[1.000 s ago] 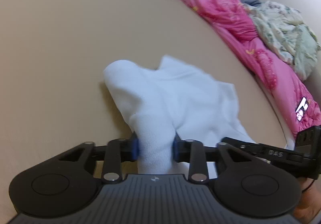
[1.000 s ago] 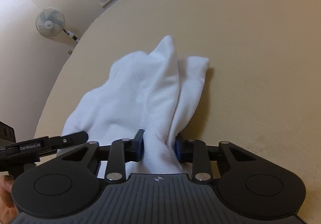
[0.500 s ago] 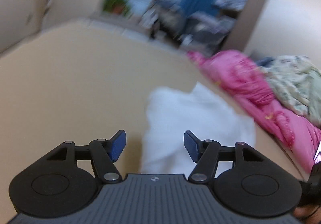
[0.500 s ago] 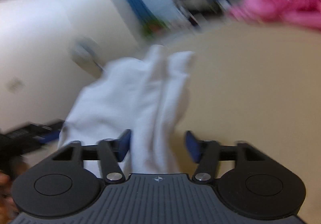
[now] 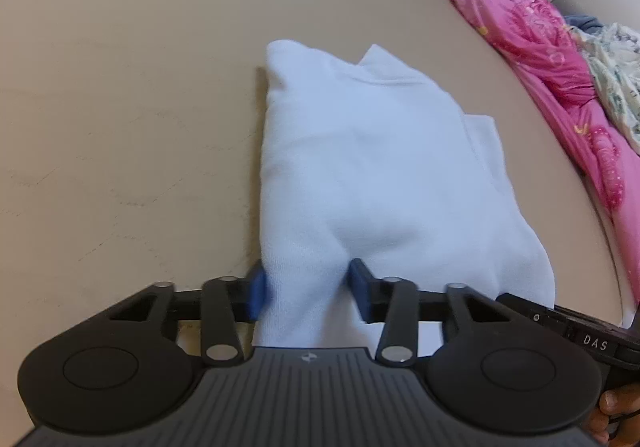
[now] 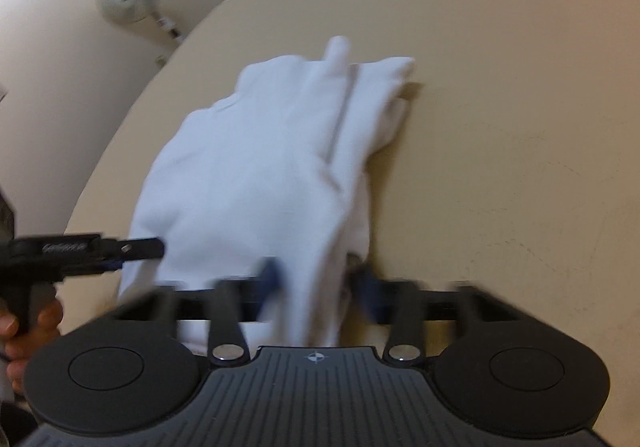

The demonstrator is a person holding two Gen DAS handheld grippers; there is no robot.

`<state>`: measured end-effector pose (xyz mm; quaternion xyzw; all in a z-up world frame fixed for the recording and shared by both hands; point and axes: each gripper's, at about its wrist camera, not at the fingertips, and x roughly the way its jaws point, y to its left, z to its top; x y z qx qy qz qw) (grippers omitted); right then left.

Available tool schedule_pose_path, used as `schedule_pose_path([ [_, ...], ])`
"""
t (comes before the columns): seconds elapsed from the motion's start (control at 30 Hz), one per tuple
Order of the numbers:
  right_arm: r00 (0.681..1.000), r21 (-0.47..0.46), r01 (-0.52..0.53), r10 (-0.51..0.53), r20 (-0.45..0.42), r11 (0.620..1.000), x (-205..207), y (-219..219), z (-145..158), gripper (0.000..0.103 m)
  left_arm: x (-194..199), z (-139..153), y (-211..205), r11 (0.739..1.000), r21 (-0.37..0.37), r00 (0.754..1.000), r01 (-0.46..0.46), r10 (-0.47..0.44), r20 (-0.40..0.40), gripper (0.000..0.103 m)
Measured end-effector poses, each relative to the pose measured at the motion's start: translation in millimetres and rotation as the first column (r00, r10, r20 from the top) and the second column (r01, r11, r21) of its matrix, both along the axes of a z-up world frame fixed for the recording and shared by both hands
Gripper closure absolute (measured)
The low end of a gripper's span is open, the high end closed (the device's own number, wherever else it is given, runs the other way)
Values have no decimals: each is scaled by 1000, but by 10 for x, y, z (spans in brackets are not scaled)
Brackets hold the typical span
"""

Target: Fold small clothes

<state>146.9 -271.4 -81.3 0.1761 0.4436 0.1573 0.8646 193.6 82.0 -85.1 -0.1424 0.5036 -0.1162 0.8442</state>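
The white cloth (image 5: 360, 167) lies on the tan table (image 5: 120, 107), and the left gripper (image 5: 306, 289) and right gripper (image 6: 316, 283) are both closing on its near edge. A thin pinch could slip off, spoiling the fold. The table's far edge is well beyond the cloth, with bare room all around.

Right gripper (image 6: 314, 279): fingers smeared by motion blur; pad contact with the cloth (image 6: 260, 175) cannot be judged.
Cloth near edge: hidden behind both gripper bodies.
Hand (image 5: 614, 413): cut off at the frame corner.
Pink bedding (image 5: 560, 79): cropped by the right edge.
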Motion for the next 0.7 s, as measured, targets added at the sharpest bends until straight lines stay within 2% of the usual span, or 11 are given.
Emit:
schedule_pose_path([
  [0.17, 993, 79, 29, -38, 113, 996, -66, -117, 242, 85, 2, 83, 142, 990, -141, 1000, -30, 30, -2, 70],
  [0.23, 995, 42, 27, -31, 90, 999, -13, -102, 182, 84, 39, 68, 38, 998, -65, 1000, -14, 13, -18, 63],
  [0.27, 999, 15, 22, -22, 38, 1000, 16, -68, 103, 78, 29, 64, -16, 1000, -17, 1000, -1, 1, -15, 59],
  [0.3, 999, -8, 24, -24, -22, 1000, 53, -37, 10, 72, 107, 105, -110, 1000, -8, 1000, 0, 0, -10, 59],
  [0.37, 998, -6, 52, -52, -41, 999, 36, -79, -17, 63, 67, 168, -101, 1000, -15, 1000, -7, 7, -3, 60],
  [0.43, 998, 8, 56, -55, -39, 998, 2, -130, 32, 66, 50, 179, -68, 1000, -4, 1000, -5, 6, 9, 62],
  [0.47, 998, 5, 41, -41, -46, 999, 5, -143, 20, 79, 52, 131, -52, 1000, 8, 1000, 1, -1, -7, 62],
  [0.5, 997, 2, 25, -25, -72, 1000, 9, -157, -36, 83, 80, 68, -60, 1000, 12, 1000, 8, -7, -28, 62],
  [0.57, 993, 21, 28, -25, -115, 999, 2, -195, -114, 84, 16, 107, -58, 1000, 21, 1000, 8, -7, -23, 62],
  [0.67, 992, 29, 54, -50, -118, 998, -71, -249, -57, 84, -189, 284, -93, 999, 15, 995, 34, -35, 91, 63],
  [0.7, 993, 4, 42, -41, -112, 999, -85, -233, -51, 84, -190, 226, -152, 998, 43, 995, 54, -58, 85, 63],
])
